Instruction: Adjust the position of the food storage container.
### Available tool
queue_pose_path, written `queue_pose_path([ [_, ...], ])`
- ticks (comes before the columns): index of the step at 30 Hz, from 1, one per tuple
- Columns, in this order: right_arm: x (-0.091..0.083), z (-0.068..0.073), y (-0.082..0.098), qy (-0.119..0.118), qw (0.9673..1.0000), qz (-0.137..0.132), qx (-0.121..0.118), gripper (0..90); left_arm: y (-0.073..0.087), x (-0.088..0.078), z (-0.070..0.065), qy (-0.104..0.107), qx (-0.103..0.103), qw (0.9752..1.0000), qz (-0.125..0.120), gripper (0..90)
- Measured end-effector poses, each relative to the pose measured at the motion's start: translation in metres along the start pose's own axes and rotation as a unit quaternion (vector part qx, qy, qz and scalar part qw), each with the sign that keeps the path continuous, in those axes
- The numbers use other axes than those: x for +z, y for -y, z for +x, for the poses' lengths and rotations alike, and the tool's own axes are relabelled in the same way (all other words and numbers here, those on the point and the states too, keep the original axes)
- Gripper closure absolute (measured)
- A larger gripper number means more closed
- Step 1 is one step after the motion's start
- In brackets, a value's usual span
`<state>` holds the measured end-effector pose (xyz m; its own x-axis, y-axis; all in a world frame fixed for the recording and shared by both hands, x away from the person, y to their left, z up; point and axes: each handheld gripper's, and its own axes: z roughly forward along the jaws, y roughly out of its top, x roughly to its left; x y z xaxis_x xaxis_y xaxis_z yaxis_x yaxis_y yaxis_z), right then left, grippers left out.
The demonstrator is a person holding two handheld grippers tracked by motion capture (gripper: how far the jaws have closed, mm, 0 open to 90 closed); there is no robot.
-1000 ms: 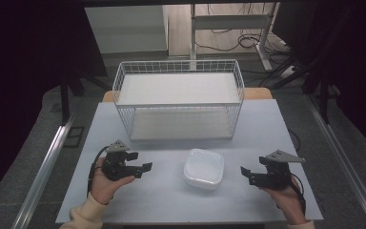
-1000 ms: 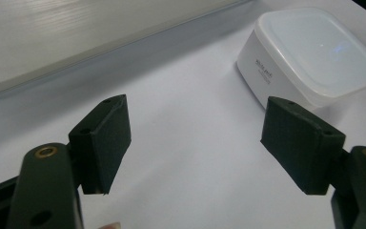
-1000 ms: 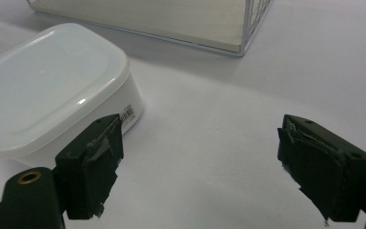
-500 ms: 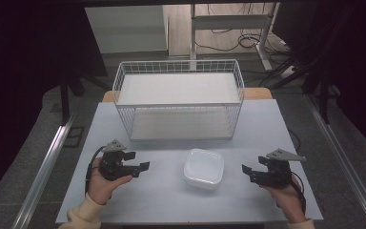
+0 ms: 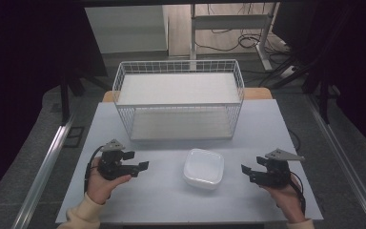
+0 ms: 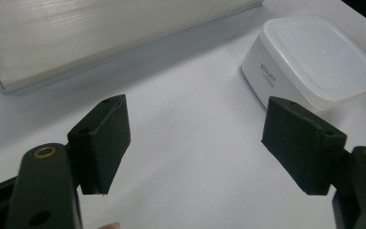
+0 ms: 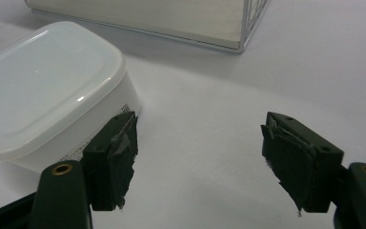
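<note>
Surface (image 5: 162, 200): pale grey-white board, lying flat in front of you. You are looking at two items sitting directly on it. Wire basket (image 5: 178, 102): white, standing upright at the far middle. Lidded container (image 5: 203, 168): white, square, resting nearer you, apart from the basket, right of centre.

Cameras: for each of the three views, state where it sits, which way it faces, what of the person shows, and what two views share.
High view: above the person's side, facing forward and down on the table; forearms, left claw, right claw.
Left gripper view: on the left claw, facing the white container.
Right gripper view: on the right claw, facing the same container.
Shared: container and wire basket.
</note>
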<state>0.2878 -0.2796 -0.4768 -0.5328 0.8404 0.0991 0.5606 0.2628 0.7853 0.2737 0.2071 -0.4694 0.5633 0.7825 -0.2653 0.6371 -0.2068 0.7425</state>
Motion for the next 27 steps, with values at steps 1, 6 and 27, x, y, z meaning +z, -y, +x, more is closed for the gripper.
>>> queue_pose_path([
  [1,0.000,0.000,0.000,-0.001,1.0000,0.001,0.000,27.7,0.000,-0.001,0.001,-0.001,-0.003,1.0000,-0.001,24.1],
  [6,-0.002,0.004,-0.006,-0.015,0.9998,-0.002,0.012,28.3,-0.003,-0.003,0.004,0.001,-0.011,0.9999,-0.005,23.9],
  [27,0.015,0.033,-0.086,-0.036,0.9975,0.032,-0.052,40.3,-0.003,-0.007,0.004,0.012,-0.011,0.9998,-0.007,23.8],
])
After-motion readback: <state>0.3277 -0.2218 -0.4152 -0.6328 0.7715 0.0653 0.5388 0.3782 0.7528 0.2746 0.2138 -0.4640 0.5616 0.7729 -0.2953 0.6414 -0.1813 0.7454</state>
